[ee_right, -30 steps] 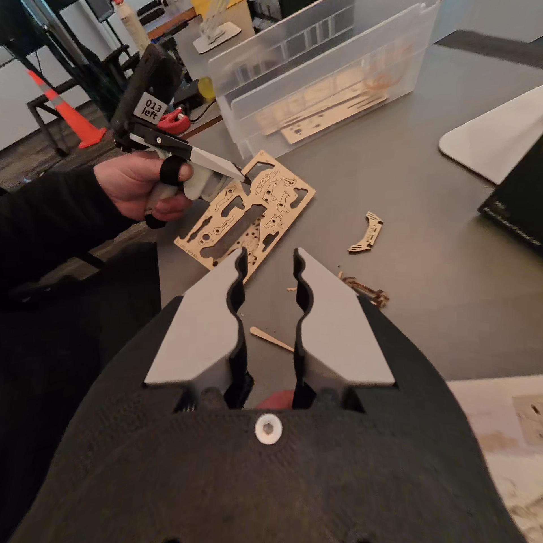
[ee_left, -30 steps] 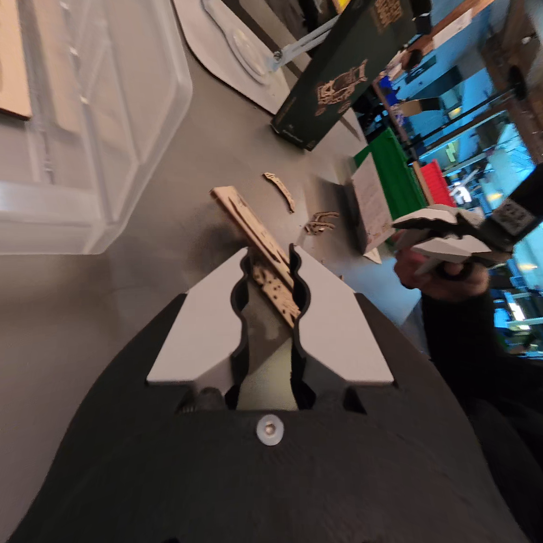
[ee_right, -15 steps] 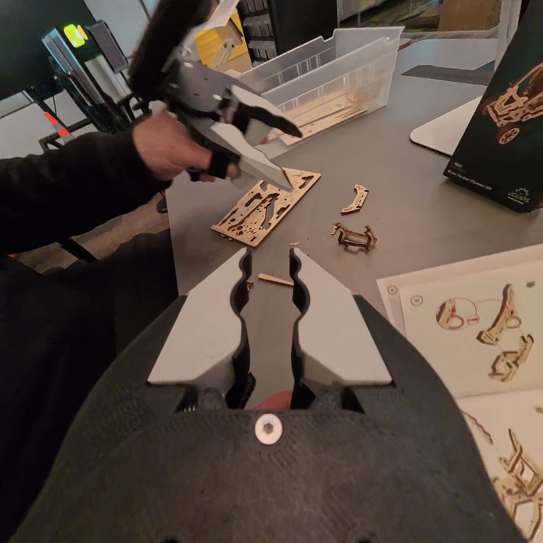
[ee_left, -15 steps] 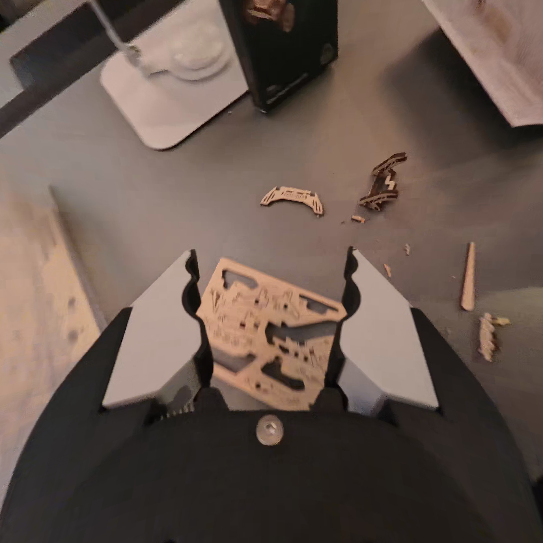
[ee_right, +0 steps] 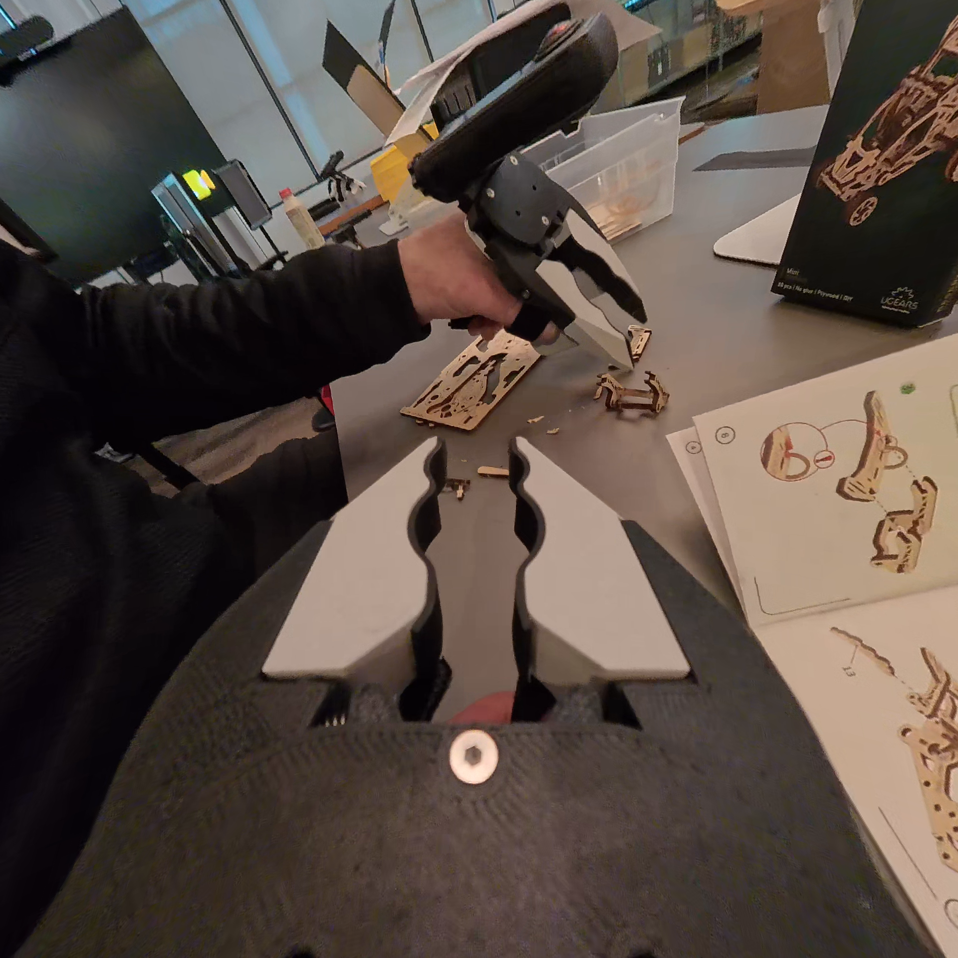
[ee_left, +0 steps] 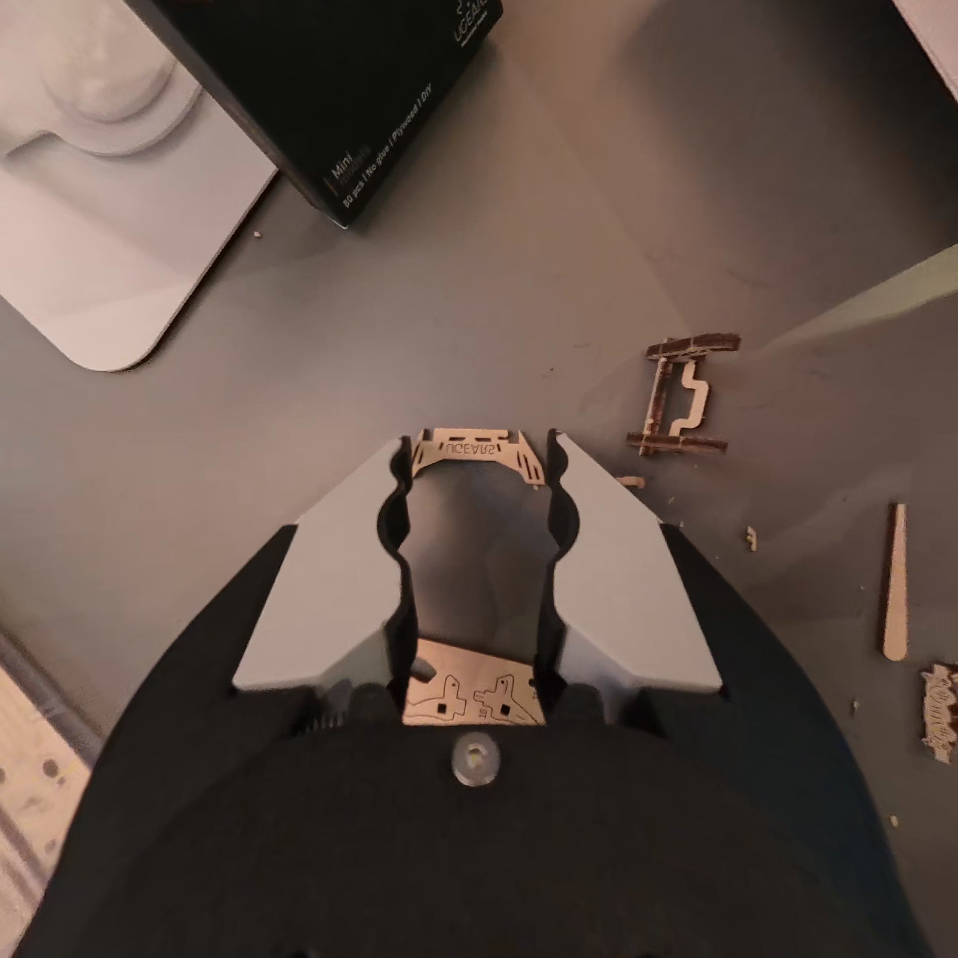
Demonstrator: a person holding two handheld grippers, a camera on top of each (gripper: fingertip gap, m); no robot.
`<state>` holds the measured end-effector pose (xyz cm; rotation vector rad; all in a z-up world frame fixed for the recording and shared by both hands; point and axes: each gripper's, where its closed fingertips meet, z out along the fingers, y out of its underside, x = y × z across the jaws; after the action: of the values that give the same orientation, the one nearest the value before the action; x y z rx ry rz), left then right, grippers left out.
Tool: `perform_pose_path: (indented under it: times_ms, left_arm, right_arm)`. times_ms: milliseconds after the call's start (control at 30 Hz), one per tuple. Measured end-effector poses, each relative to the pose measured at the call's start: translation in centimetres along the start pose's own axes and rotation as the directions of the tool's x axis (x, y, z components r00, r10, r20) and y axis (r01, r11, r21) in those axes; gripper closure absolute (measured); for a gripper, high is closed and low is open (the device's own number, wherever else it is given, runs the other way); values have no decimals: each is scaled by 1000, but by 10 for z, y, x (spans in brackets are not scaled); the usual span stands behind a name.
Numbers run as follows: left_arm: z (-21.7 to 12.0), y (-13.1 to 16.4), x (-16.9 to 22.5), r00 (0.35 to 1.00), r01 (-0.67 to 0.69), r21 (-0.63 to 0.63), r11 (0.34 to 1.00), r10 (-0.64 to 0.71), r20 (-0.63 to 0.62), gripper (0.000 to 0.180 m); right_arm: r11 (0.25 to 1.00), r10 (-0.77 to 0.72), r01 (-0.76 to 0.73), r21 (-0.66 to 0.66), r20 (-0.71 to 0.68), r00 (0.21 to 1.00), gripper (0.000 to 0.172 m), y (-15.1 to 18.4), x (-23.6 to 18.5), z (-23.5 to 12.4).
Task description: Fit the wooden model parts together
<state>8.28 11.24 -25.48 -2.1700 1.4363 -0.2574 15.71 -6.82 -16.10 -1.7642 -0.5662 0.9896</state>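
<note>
My left gripper [ee_left: 474,448] points down at the grey table [ee_left: 259,414]. Its open jaws straddle a small curved wooden part [ee_left: 477,453] that lies flat. The left pad is at the part's left end, and a thin gap shows at the right pad. The right wrist view shows this gripper [ee_right: 636,339] tipped over the same part [ee_right: 640,342]. A small assembled wooden frame [ee_left: 674,399] sits just right of it and also shows in the right wrist view [ee_right: 630,396]. The punched wooden sheet [ee_right: 472,383] lies flat on the table. My right gripper [ee_right: 477,451] hovers open and empty.
A black kit box [ee_right: 881,181] and a white lamp base [ee_left: 103,207] stand behind the parts. Instruction sheets [ee_right: 829,492] lie at the right. A wooden stick [ee_left: 894,591] and a small dark piece [ee_left: 941,715] lie near the front edge. A clear bin [ee_right: 622,166] stands at the back. The gap from one gripper's tips to the other's is roughly 20 centimeters. About 11 centimeters separates my right fingertips from the wooden stick [ee_left: 894,591].
My left gripper let go of the wooden sheet, which now lies on the table. It swung over to the curved part, opened wide, then narrowed around it. My right gripper barely moved.
</note>
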Motion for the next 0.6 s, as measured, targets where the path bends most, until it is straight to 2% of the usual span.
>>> perform_pose_path:
  times_ms: [100, 467, 500, 600]
  left_arm:
    - [1, -1, 1, 1000, 10, -2, 1000, -11, -13, 145]
    - [0, -1, 1, 1000, 0, 4, 1000, 1, -9, 160]
    - [-1, -2, -1, 1000, 3, 13, 1000, -3, 0, 155]
    - [-5, -2, -4, 1000, 13, 19, 1000, -14, 14, 122]
  right_arm:
    - [1000, 9, -9, 23, 0, 1000, 150, 0, 0, -4]
    - [994, 72, -74, 84, 32, 997, 150, 1, 4, -18]
    - [993, 78, -81, 89, 36, 996, 150, 0, 4, -18]
    - [991, 90, -94, 98, 45, 995, 150, -1, 5, -20]
